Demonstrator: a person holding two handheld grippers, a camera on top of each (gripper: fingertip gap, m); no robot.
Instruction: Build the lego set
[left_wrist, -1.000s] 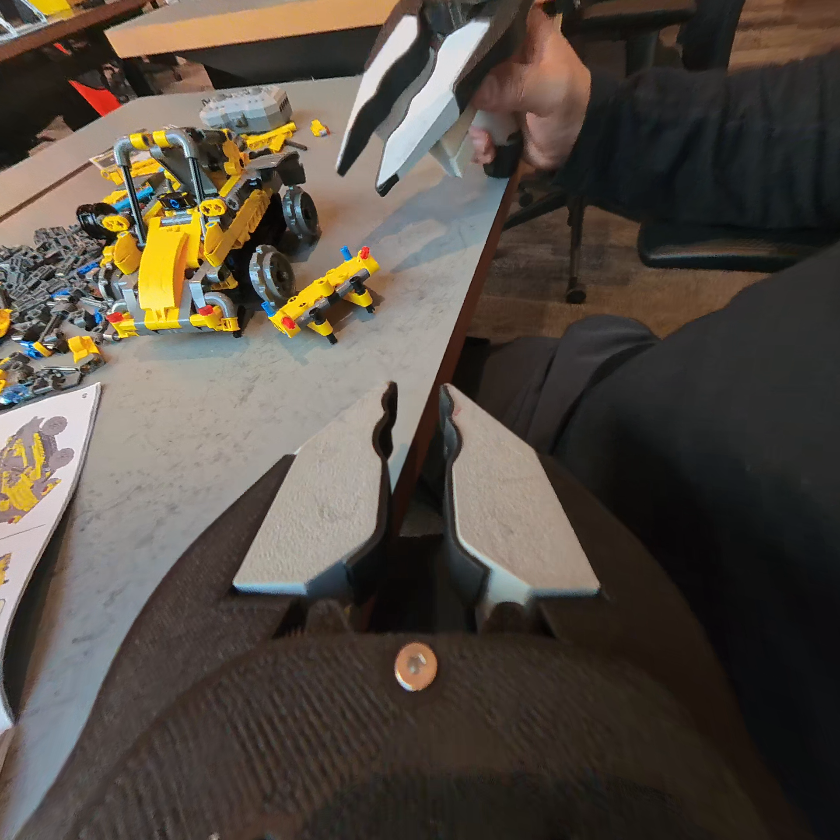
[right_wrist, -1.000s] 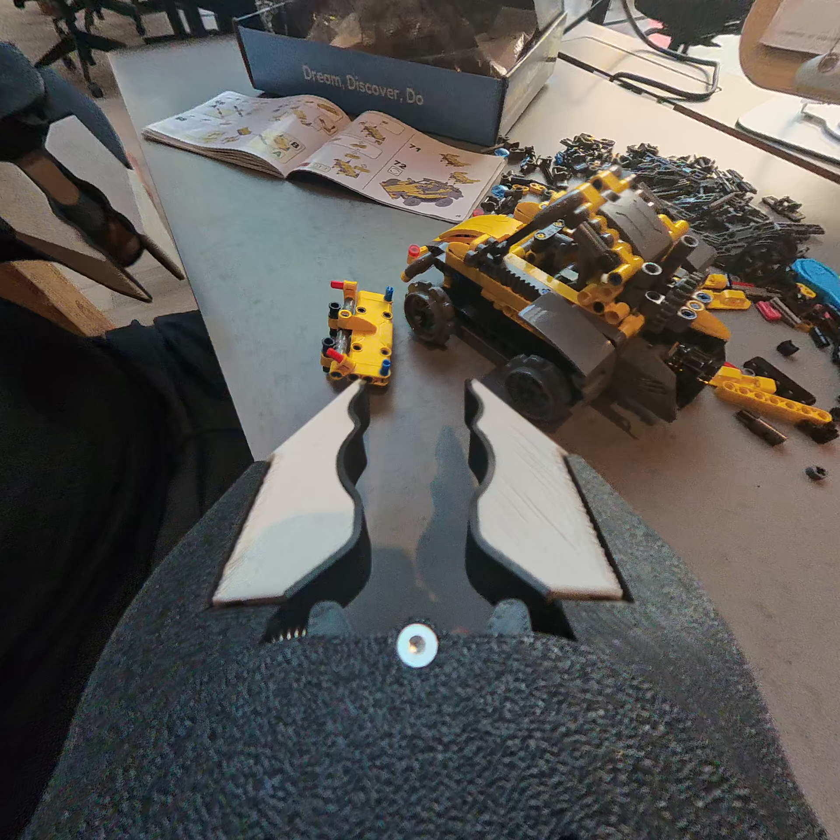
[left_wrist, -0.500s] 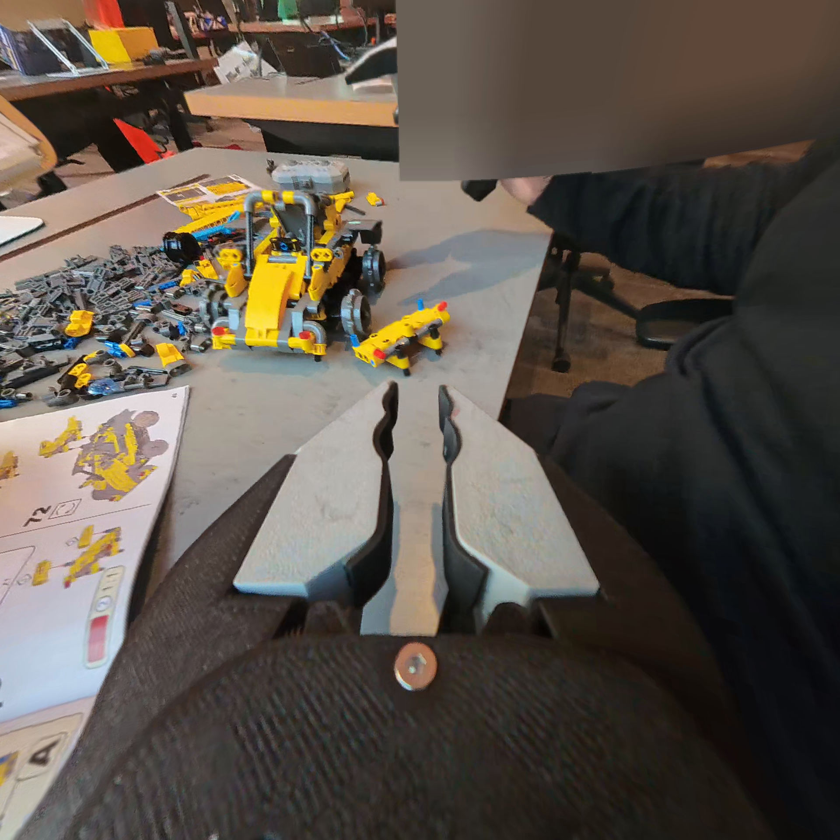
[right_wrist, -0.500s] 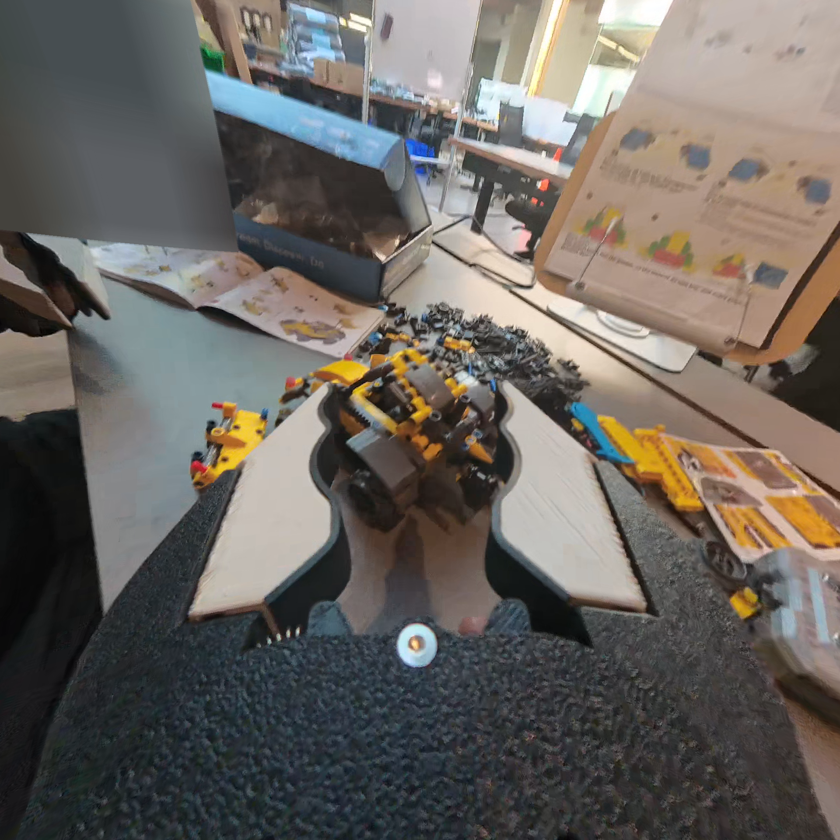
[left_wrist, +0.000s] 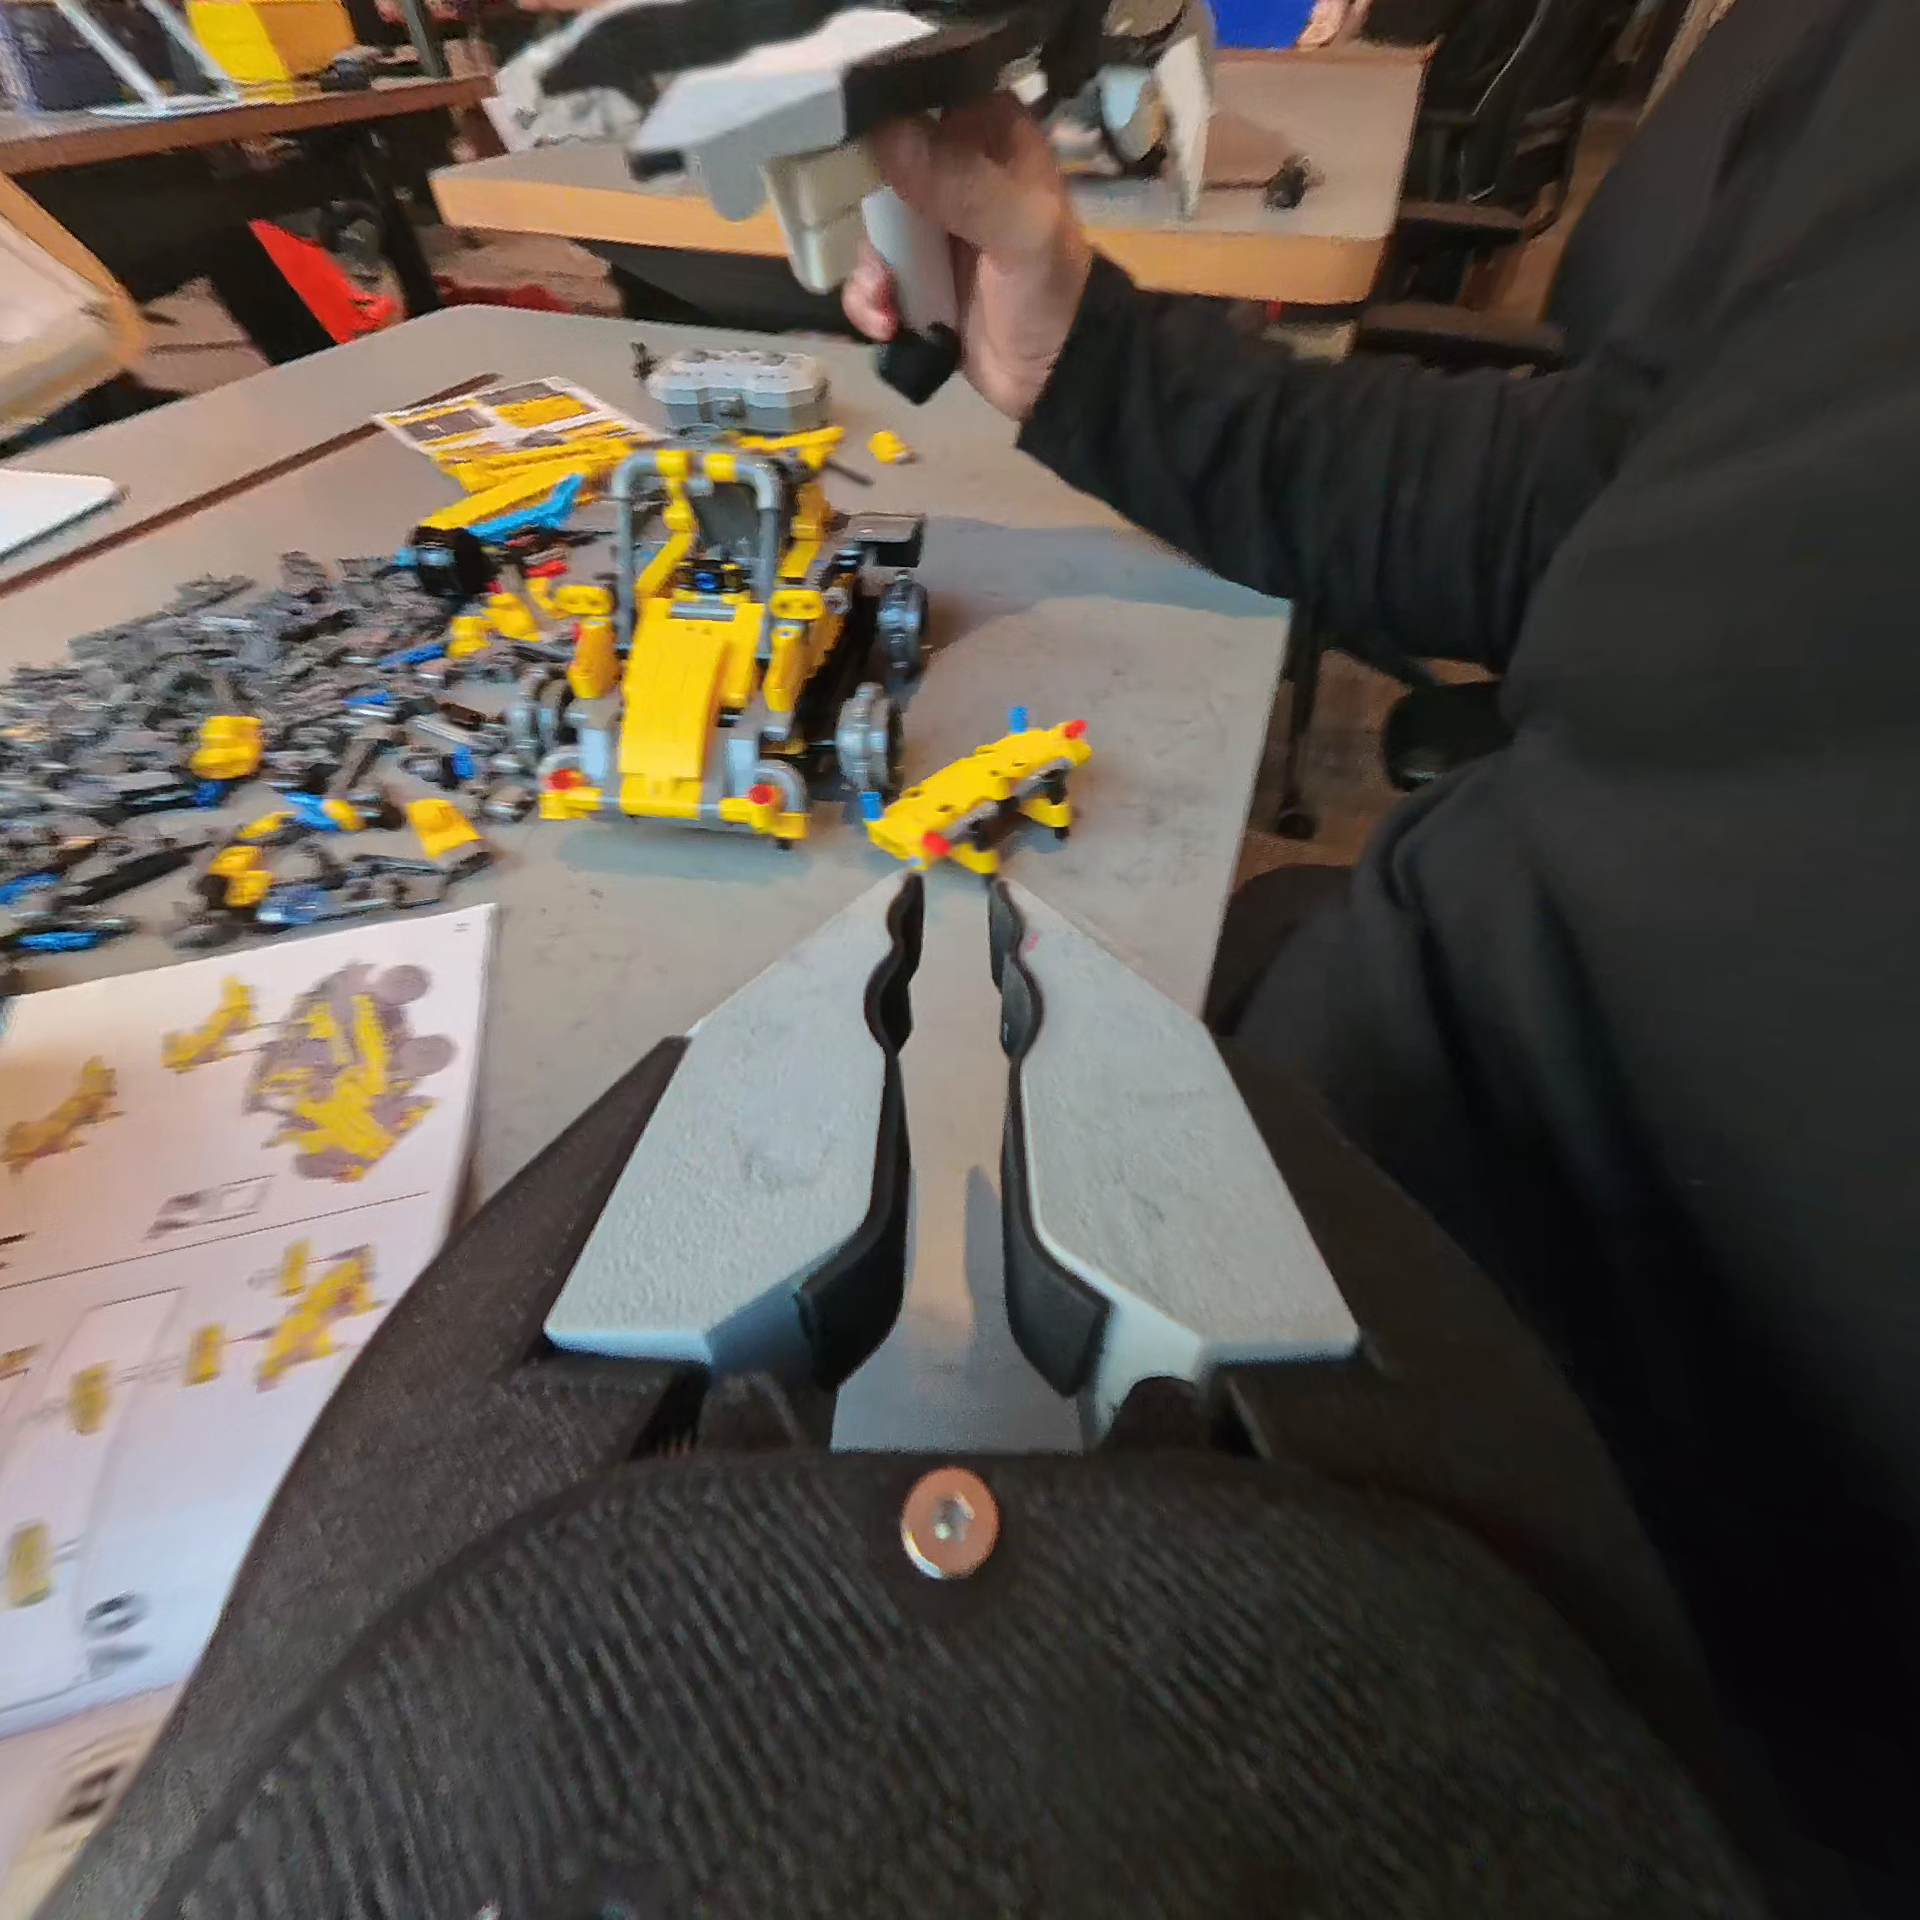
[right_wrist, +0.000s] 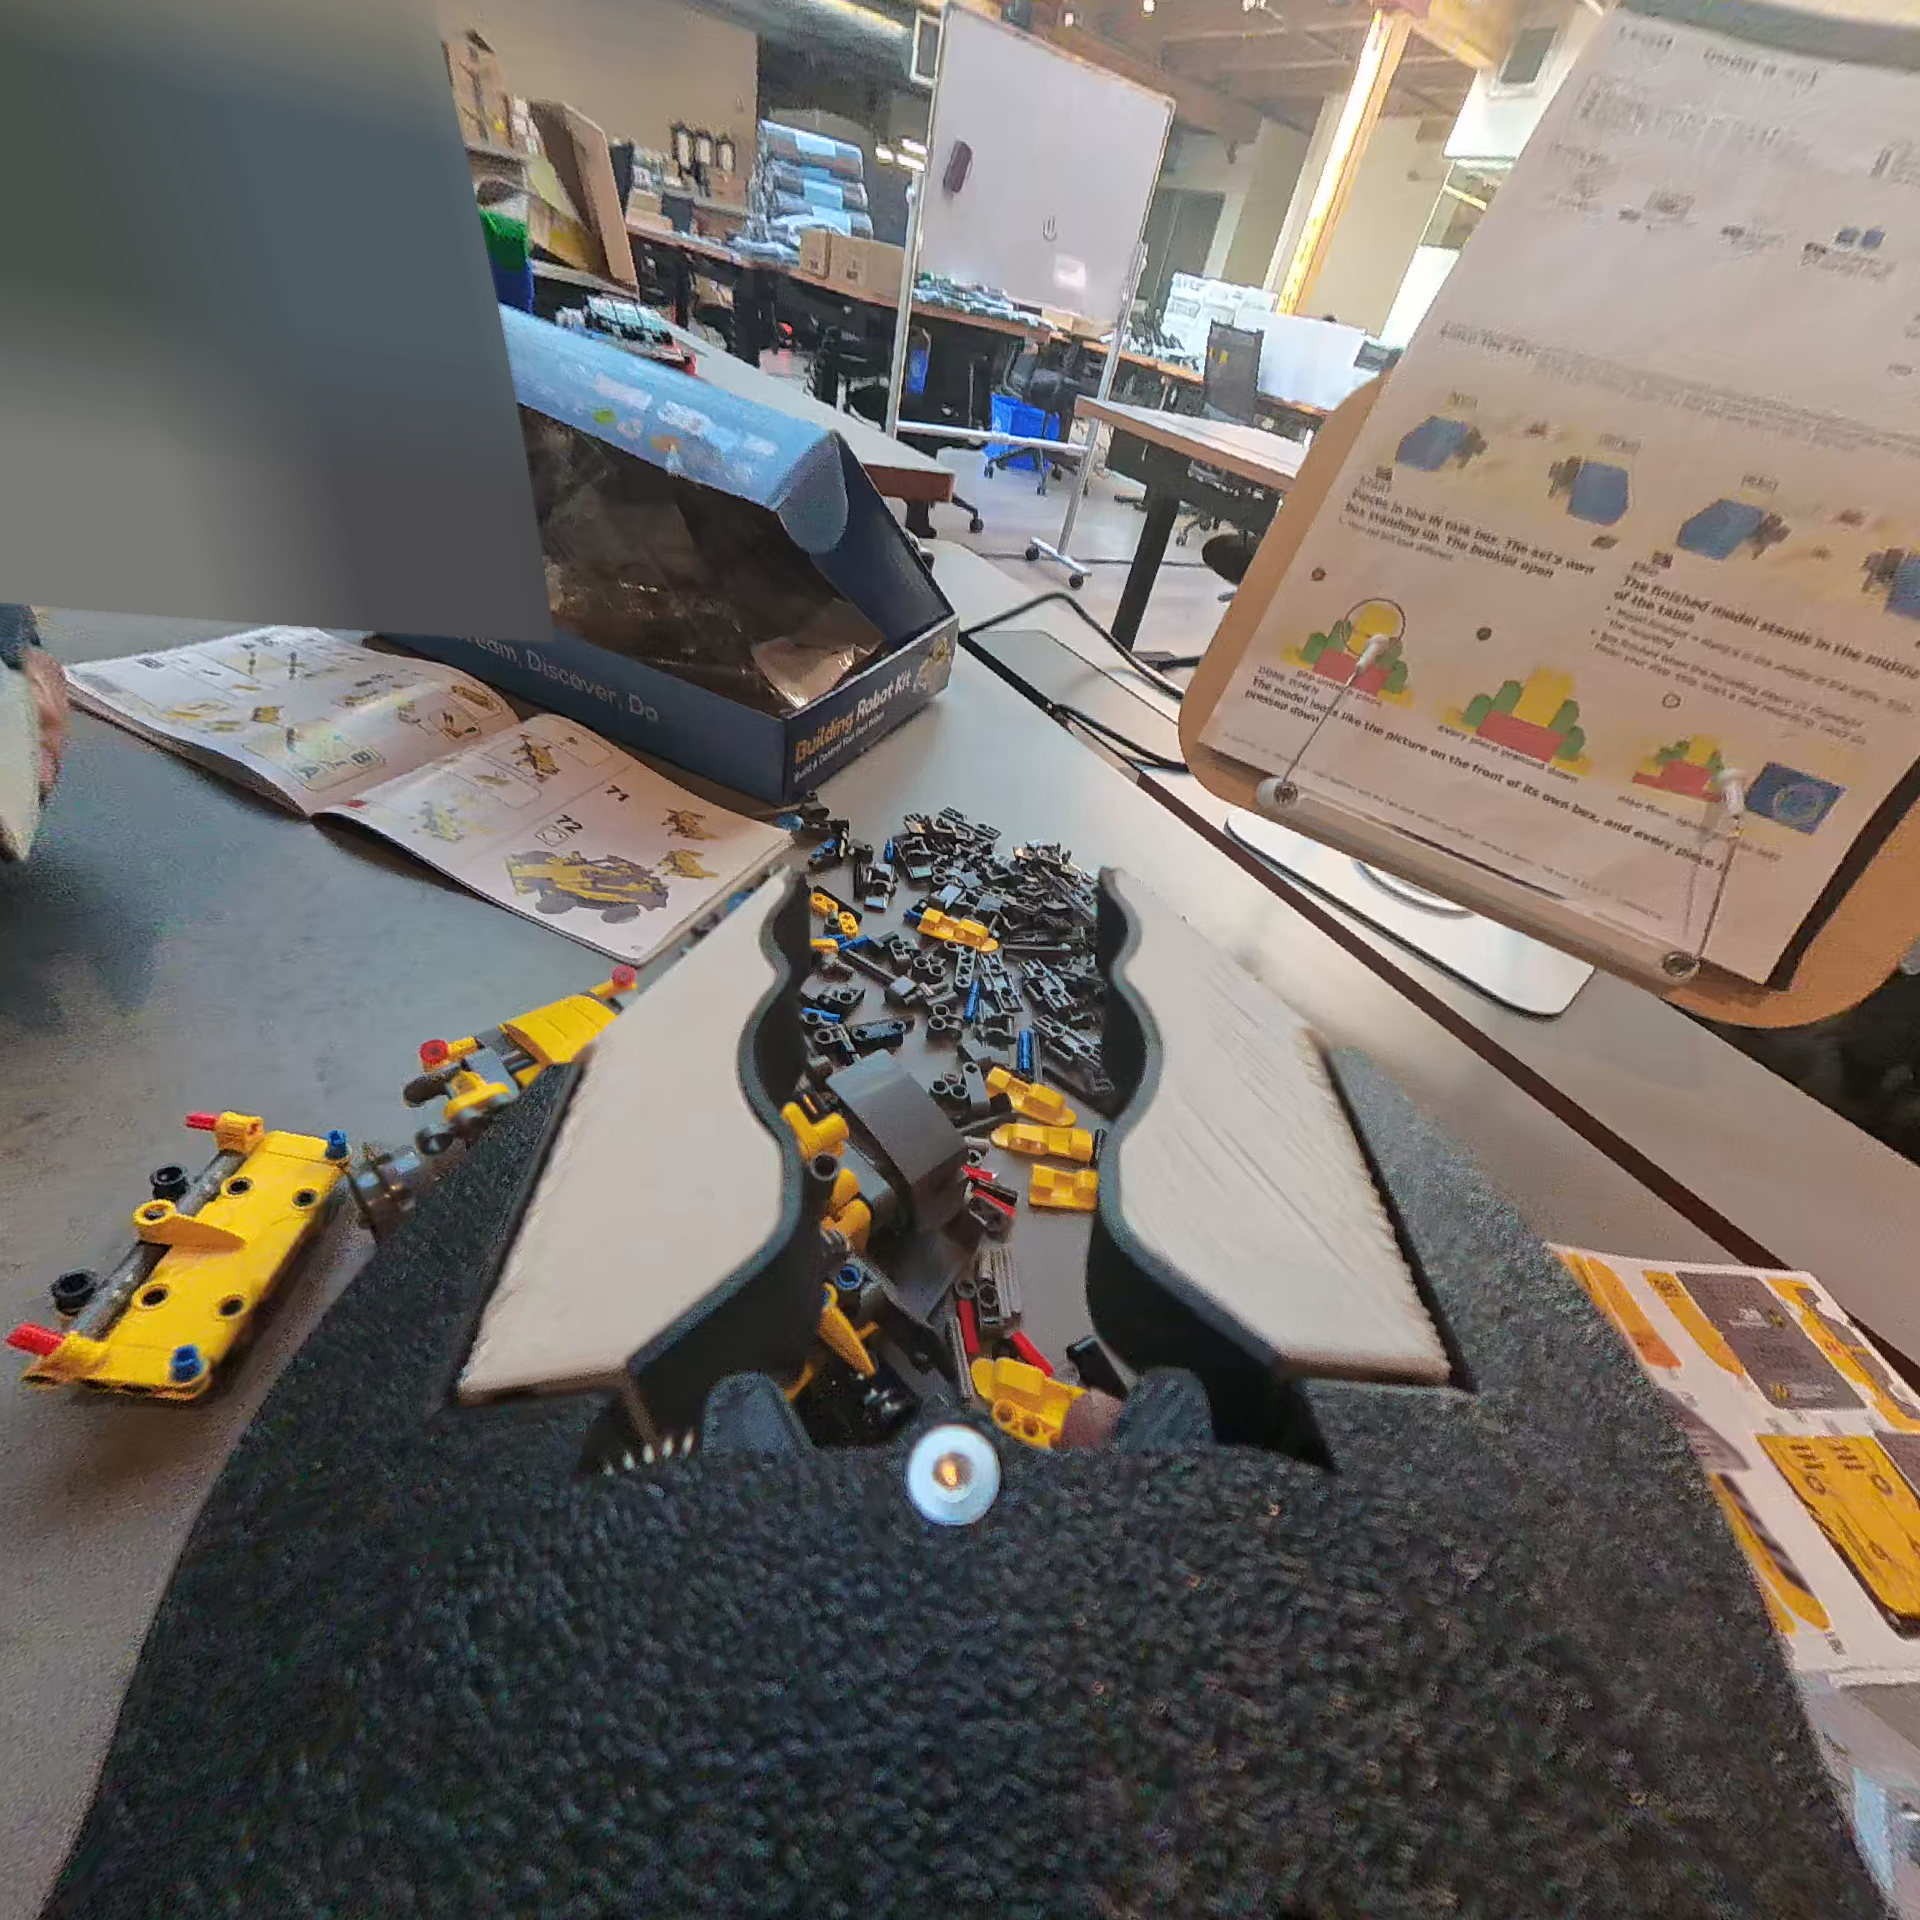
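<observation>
A yellow and grey brick vehicle (left_wrist: 717, 665) stands on the grey table (left_wrist: 1091, 644). A small yellow sub-assembly (left_wrist: 982, 790) with red and blue pins lies just to its right. My left gripper (left_wrist: 951, 894) is low over the table, a little short of that sub-assembly. Its jaws are narrowly apart and hold nothing. My right gripper (right_wrist: 951, 904) is wide open and empty, raised over the vehicle (right_wrist: 894, 1143), which shows between its fingers. The sub-assembly (right_wrist: 187, 1278) lies to its left. A hand (left_wrist: 977, 239) holds that gripper high in the left wrist view.
A pile of loose dark and yellow parts (right_wrist: 966, 966) lies beyond the vehicle. An open instruction booklet (right_wrist: 416, 769) and a blue box (right_wrist: 727, 582) are at the far left. A sheet on a wooden stand (right_wrist: 1610, 520) is at the right, a sticker sheet (right_wrist: 1787, 1403) nearer. The table edge (left_wrist: 1247, 831) is close to the sub-assembly. The tips of one gripper are about 25 cm away from the tips of the other.
My right gripper has risen, opened wider and moved from beside the sub-assembly to over the vehicle. My left gripper has swung from the table edge towards the sub-assembly, its gap unchanged.
</observation>
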